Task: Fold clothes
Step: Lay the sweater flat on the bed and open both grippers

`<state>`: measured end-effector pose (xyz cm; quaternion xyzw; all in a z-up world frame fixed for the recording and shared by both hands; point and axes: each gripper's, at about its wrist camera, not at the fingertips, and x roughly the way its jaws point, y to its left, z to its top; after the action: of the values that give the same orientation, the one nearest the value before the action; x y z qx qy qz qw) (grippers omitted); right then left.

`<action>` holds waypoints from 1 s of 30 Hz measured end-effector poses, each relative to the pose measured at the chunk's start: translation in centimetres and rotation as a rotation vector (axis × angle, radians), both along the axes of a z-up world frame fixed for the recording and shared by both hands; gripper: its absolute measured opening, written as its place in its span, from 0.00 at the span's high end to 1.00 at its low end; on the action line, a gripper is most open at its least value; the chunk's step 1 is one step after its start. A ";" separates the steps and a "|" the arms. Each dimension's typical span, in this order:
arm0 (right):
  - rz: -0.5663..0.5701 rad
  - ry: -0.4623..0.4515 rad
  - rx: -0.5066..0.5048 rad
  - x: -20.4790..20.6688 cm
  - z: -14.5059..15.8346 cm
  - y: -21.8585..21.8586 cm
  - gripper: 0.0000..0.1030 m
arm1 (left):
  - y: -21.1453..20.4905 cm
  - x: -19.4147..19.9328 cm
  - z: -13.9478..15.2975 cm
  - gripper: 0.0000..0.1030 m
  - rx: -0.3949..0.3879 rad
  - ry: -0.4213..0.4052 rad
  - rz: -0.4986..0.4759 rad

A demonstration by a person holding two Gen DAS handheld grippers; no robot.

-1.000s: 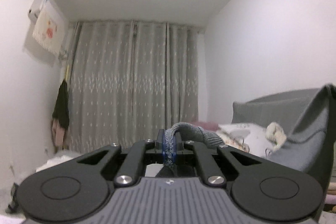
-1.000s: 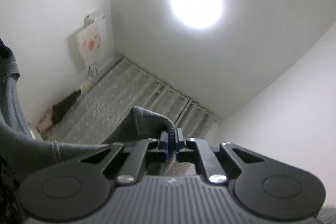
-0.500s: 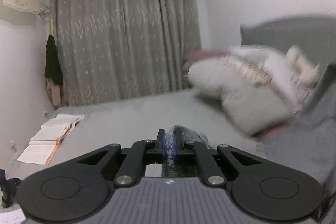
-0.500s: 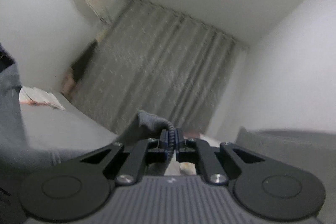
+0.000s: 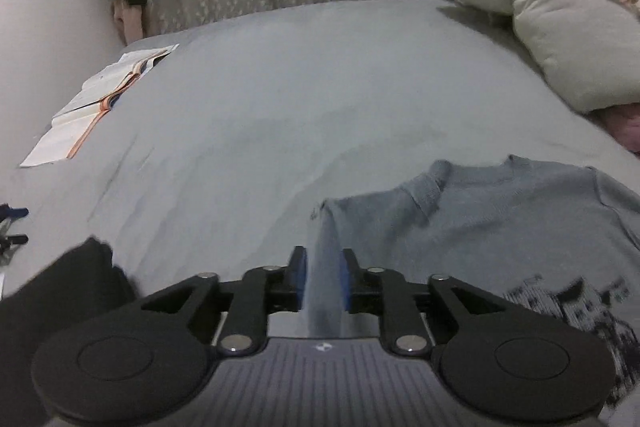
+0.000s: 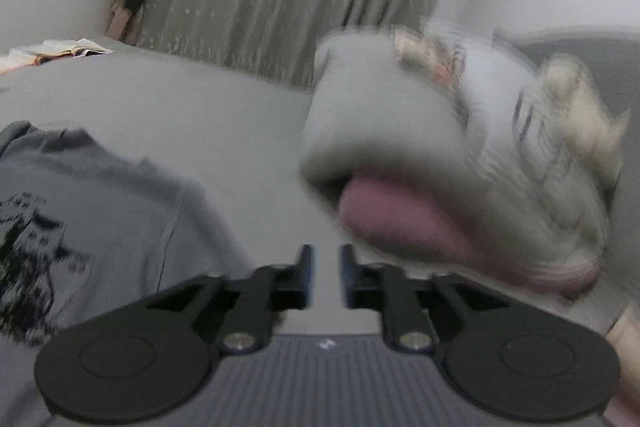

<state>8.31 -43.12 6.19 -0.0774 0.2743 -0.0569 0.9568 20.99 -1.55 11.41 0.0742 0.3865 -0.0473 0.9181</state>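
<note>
your left gripper (image 5: 322, 281) has its fingers parted around the sweater (image 5: 480, 215) edge on the bed (image 5: 280, 87); your right gripper (image 6: 325, 277) is spread, empty.

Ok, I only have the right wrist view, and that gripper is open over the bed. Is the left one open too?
Observer: Yes. The left gripper is open, with a strip of the grey sweater standing between its fingers.
Operator: Anything beside it that I can't see?
Observer: A blurred black shape sits to its left, low in its view; I can't tell what it is.
</note>
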 end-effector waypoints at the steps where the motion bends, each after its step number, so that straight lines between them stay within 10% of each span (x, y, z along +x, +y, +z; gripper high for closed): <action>1: -0.002 0.013 0.058 0.1 -0.4 -0.8 0.52 | 0.4 -0.9 -0.6 0.57 -0.012 0.007 -0.011; 5: -0.003 0.052 0.327 2.0 -0.5 -3.8 0.18 | 0.8 -3.0 -2.8 0.53 -0.053 0.053 -0.032; 12: 0.037 0.138 0.353 6.9 -0.8 -3.7 0.15 | -0.6 -2.6 -6.0 0.47 -0.047 0.106 -0.027; 14: 0.083 0.182 0.331 8.5 -1.3 -2.9 0.33 | -0.8 -2.0 -7.1 0.53 -0.047 0.123 -0.018; 15: 0.094 0.194 0.326 8.5 -1.5 -1.9 0.65 | -0.8 -1.8 -7.5 0.64 -0.041 0.114 -0.011; 16: 0.114 0.231 0.285 8.5 -1.8 -0.1 0.89 | -0.5 -1.7 -7.7 0.96 -0.037 0.108 -0.003; 30: 0.041 -0.018 -0.232 7.0 3.9 3.3 0.94 | 5.1 -0.2 -2.6 0.99 -0.035 -0.024 0.192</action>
<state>15.29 -39.82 10.07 -0.1927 0.2555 -0.0692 0.9449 20.83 3.56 8.85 0.0211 0.3800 0.0351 0.9241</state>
